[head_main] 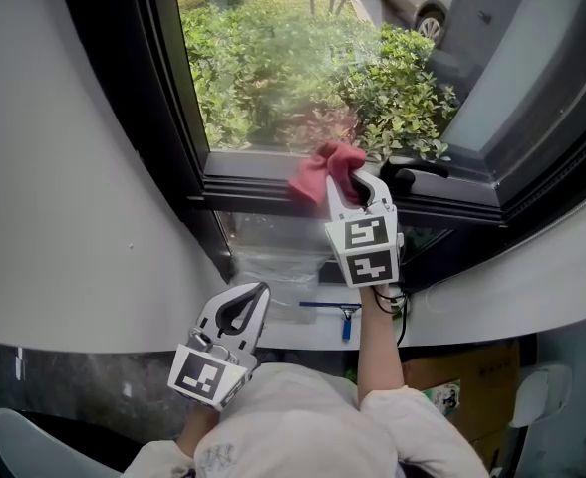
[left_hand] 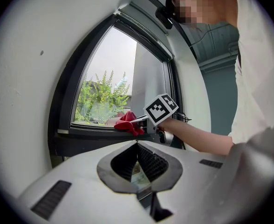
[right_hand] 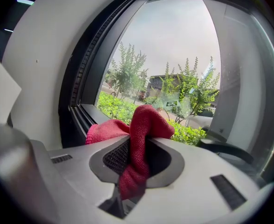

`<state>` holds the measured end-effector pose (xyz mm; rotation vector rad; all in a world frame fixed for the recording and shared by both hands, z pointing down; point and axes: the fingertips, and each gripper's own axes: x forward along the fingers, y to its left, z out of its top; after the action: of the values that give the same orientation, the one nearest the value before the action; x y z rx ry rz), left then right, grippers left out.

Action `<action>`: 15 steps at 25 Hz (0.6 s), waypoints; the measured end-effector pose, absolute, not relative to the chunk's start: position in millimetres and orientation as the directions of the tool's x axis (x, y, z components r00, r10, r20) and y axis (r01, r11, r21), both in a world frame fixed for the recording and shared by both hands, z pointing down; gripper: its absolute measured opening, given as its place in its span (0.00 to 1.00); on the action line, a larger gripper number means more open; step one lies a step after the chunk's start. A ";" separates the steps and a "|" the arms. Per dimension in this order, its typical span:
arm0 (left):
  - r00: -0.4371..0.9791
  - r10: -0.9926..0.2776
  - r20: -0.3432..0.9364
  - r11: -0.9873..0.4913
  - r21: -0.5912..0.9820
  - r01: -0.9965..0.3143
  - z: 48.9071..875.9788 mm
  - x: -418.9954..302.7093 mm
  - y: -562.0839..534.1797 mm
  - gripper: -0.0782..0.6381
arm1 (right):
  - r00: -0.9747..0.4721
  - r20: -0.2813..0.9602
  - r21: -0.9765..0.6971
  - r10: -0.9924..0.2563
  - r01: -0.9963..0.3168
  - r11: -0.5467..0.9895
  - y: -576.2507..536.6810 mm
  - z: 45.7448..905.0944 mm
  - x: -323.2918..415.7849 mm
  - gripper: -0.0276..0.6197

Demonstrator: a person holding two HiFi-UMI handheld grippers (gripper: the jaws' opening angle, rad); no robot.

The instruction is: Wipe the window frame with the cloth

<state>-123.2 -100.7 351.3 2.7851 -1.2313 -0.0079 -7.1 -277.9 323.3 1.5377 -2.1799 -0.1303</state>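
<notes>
A red cloth (head_main: 325,170) rests against the bottom rail of the dark window frame (head_main: 243,182), and my right gripper (head_main: 358,189) is shut on it. Seen from the right gripper view, the cloth (right_hand: 139,141) is bunched between the jaws and spills out to the left over the rail. My left gripper (head_main: 241,312) hangs lower, well below the sill near the person's body, its jaws shut with nothing between them. In the left gripper view the cloth (left_hand: 129,122) and the right gripper (left_hand: 146,120) show far off on the frame (left_hand: 62,106).
A black window handle (head_main: 413,170) sticks out just right of the cloth. Curved white wall (head_main: 64,187) flanks the window on the left. Below the sill lie a clear plastic bag (head_main: 273,262) and a blue-handled tool (head_main: 333,309). Cardboard (head_main: 462,371) sits lower right.
</notes>
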 end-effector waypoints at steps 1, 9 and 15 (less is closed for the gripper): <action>0.675 -0.737 0.034 -0.670 0.090 -0.737 351.2 -124.2 -100.4 0.12 | -0.258 0.306 0.338 -0.917 -0.870 0.358 -277.8 323.0 -7.1 0.17; 0.706 -0.707 0.037 -0.702 0.086 -0.707 351.0 -131.9 -95.3 0.12 | -0.191 0.206 0.384 -0.960 -0.886 0.258 -275.5 320.7 -8.7 0.17; 0.739 -0.672 0.045 -0.736 0.078 -0.673 356.2 -134.6 -89.7 0.12 | -0.168 0.141 0.385 -0.976 -0.898 0.211 -273.5 319.9 -10.0 0.17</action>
<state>-134.6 -89.7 356.2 2.8467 -1.1028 0.0206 -10.0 -273.5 319.9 1.7490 -2.1381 -0.3022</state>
